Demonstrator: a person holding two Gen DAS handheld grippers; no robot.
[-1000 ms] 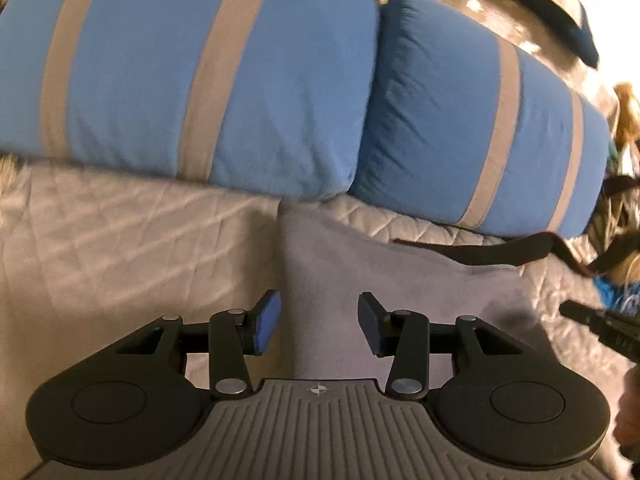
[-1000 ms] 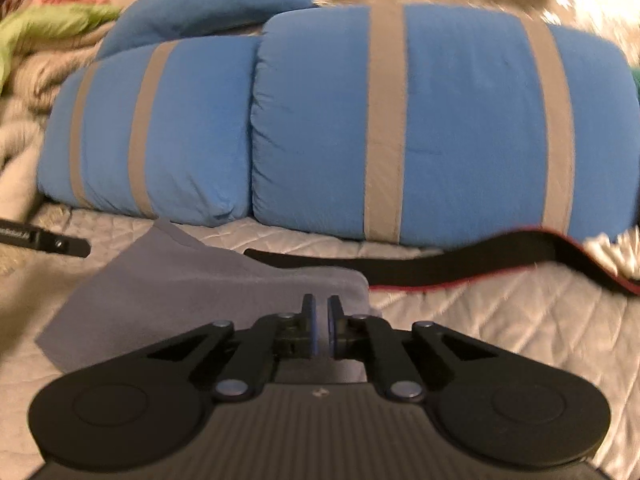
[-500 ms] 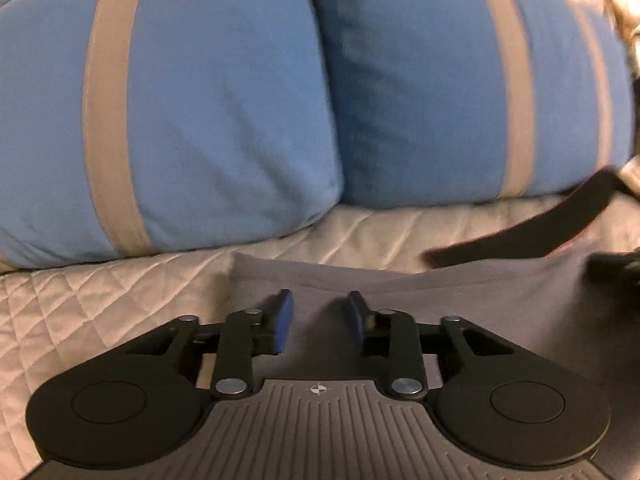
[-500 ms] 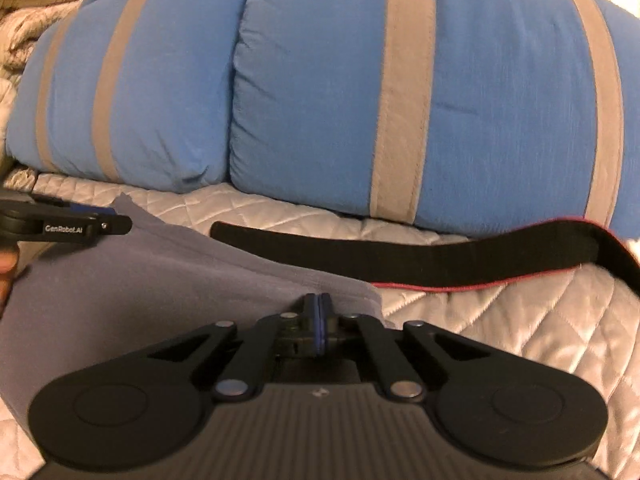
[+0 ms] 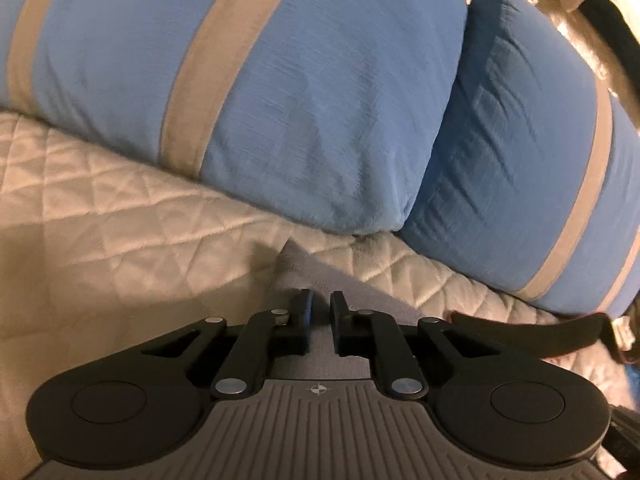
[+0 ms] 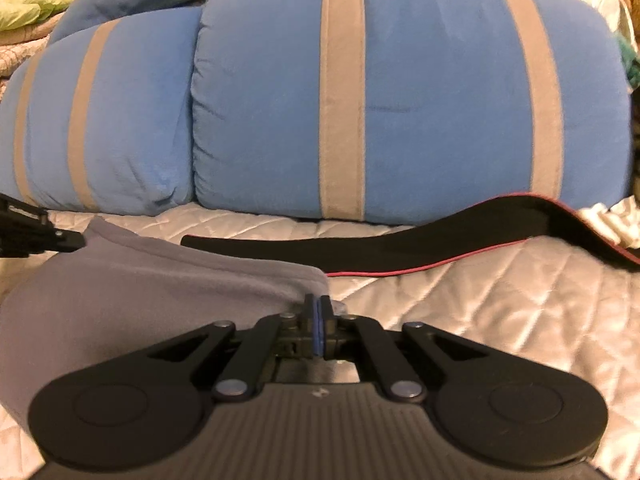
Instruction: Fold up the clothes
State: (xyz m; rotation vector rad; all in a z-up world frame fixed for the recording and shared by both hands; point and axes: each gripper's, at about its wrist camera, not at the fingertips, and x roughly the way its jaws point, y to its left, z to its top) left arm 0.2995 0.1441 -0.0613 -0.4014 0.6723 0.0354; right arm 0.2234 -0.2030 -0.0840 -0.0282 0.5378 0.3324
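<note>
The left hand-held gripper [image 5: 320, 304] is closing around a corner of the grey garment [image 6: 132, 292], a narrow gap left. The right hand-held gripper [image 6: 317, 312] pinches its other corner. The garment lies on the quilted bed [image 6: 500, 288]; its near part is hidden. A black strap [image 6: 440, 240] and blue striped pillows [image 6: 400, 100] lie beyond.

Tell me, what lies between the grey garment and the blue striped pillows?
In the right wrist view, a black strap lies on the quilt between the grey garment and the pillows.
</note>
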